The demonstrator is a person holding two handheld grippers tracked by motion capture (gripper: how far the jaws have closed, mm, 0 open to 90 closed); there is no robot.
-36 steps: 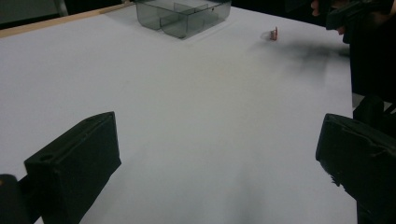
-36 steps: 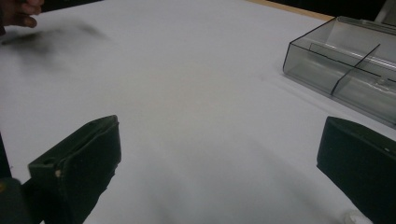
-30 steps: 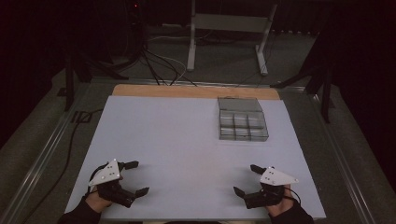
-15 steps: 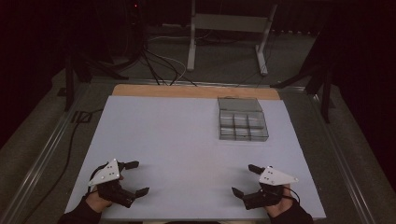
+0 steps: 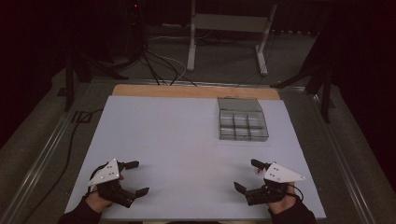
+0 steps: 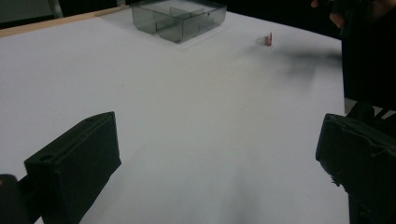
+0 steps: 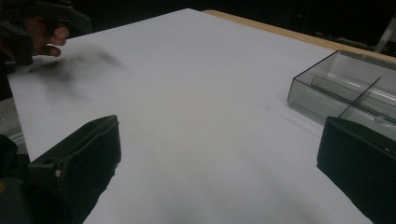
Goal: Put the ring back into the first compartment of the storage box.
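A clear plastic box (image 5: 243,125) with several compartments stands at the far right of the white table top (image 5: 177,135); it looks empty. The box (image 6: 180,18) is also in the left gripper view, and the box (image 7: 348,91) sits close at the right of the right gripper view. My left gripper (image 5: 139,177) rests open near the front left edge. My right gripper (image 5: 246,174) rests open near the front right. A tiny red item (image 5: 258,171) lies by its far jaw, and the red item (image 6: 268,39) is small in the left gripper view. Both gripper views show wide black jaws with nothing between them.
A wooden strip (image 5: 196,91) borders the table's far edge. Beyond it, cables (image 5: 159,65) lie on the floor beside a metal stand (image 5: 229,28). A metal rail (image 5: 42,154) runs along the left side. The broad middle of the white surface is bare.
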